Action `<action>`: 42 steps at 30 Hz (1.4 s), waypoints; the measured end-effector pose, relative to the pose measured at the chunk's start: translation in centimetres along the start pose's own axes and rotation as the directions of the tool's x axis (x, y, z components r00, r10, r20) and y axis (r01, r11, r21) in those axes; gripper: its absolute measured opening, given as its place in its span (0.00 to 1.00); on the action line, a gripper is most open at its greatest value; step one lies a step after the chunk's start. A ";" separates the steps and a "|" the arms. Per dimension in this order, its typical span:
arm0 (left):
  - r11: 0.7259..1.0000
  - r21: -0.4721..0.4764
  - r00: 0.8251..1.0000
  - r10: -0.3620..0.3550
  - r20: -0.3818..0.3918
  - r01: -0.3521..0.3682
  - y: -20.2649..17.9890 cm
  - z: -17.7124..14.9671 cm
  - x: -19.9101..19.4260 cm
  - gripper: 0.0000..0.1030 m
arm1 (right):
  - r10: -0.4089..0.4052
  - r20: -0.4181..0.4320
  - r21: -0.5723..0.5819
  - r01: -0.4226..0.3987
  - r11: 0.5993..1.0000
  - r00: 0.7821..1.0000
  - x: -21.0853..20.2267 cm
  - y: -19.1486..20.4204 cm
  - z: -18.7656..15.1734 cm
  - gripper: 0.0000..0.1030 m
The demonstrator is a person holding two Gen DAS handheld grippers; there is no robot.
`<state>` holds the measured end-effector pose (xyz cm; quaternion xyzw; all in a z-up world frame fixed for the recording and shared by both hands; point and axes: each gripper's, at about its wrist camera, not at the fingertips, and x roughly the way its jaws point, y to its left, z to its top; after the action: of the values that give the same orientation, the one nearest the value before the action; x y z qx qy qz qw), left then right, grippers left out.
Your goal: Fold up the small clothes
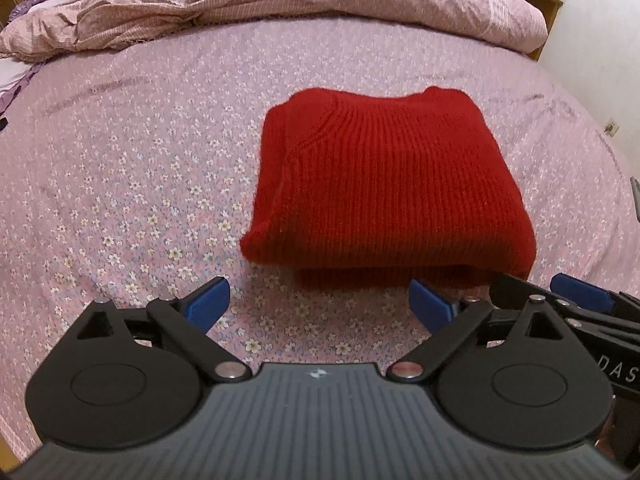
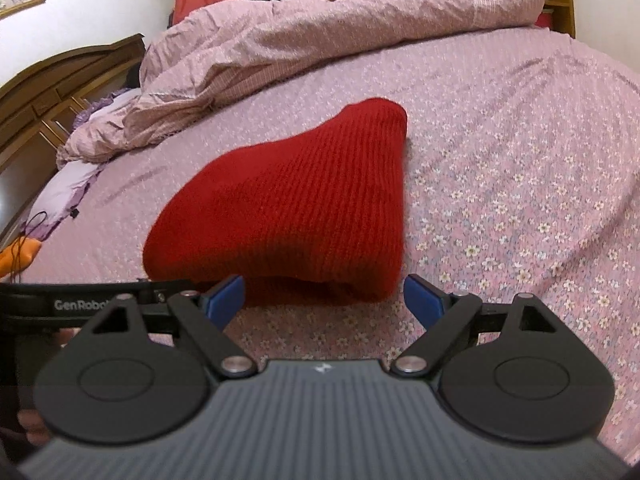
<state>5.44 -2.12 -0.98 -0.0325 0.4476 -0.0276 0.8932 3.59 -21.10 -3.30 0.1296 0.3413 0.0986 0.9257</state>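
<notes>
1. Left wrist view: a folded red ribbed-knit sweater (image 1: 384, 184) is seen lying flat on the bed covered by a pink sheet printed with small flowers (image 1: 132, 184), a little right of centre.
2. The left gripper (image 1: 320, 304) is held just short of the sweater's near edge, its blue-padded fingers (image 1: 210, 300) spread wide with nothing between them.
3. At the lower right of that view, part of the right gripper is seen beside the left one.
4. Right wrist view: the right gripper (image 2: 324, 300) is likewise held near the sweater's (image 2: 288, 208) near edge, fingers (image 2: 424, 302) spread apart and gripping nothing; whether the left finger touches the knit cannot be told.
5. A crumpled pink quilt (image 2: 320, 36) is piled along the far side of the bed, well apart from the sweater.
6. A dark wooden headboard (image 2: 60, 84) is seen at the left.
</notes>
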 end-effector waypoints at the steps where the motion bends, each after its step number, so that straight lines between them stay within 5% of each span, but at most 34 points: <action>1: 1.000 0.001 1.000 0.001 -0.005 -0.001 0.0 0.0 0.1 0.95 | -0.001 -0.004 0.000 0.001 1.000 1.000 0.1 0.0 0.0 0.85; 42: 1.000 -0.002 0.999 0.016 -0.036 -0.016 0.0 -0.2 1.0 0.95 | -0.007 -0.030 -0.006 0.006 1.000 1.000 0.8 -0.1 -0.1 0.85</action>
<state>5.85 -2.17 -1.93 -0.0296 0.4638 -0.0204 0.8852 4.09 -20.92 -3.87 0.1244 0.3554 0.0985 0.9211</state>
